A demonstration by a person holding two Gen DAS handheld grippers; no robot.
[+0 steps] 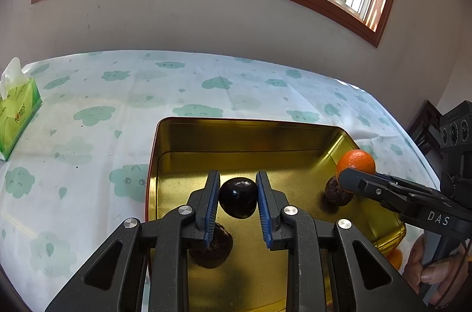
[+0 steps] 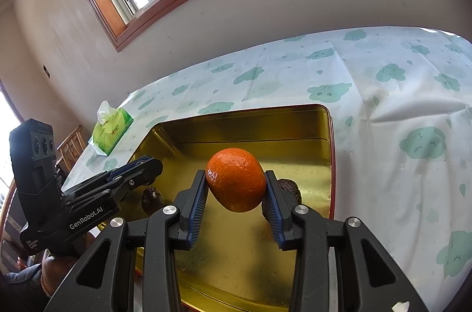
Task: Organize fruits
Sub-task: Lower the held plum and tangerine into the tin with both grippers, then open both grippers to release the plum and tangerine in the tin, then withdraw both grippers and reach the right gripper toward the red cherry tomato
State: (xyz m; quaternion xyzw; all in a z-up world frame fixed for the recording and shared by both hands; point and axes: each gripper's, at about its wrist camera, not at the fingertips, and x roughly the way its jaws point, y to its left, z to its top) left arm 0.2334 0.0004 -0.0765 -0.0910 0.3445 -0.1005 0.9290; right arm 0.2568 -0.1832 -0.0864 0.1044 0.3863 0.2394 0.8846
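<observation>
Hovering over the gold rectangular metal tin (image 1: 165, 147), the left gripper (image 1: 238, 198) is clamped on a glossy dark round fruit (image 1: 237, 197) at frame centre, the right gripper (image 2: 236, 188) on a round orange tangerine (image 2: 235, 179); both fruits hang directly above the tin's floor.

Gold all over the tin (image 1: 206, 141), with a thin red edge along its rim. A glossy near-black fruit (image 1: 237, 197) sits between blue ribbed pads (image 1: 213, 205) on the black left gripper (image 1: 237, 195). At three o'clock, a bright orange tangerine (image 2: 236, 179), finely dimpled. Dull brown wrinkled fruits (image 1: 336, 194) lie on the gold. The worktop (image 1: 118, 105) wears white cloth printed with mint-green smiling clouds. At nine o'clock, a lime-green tissue pack (image 1: 17, 117).
</observation>
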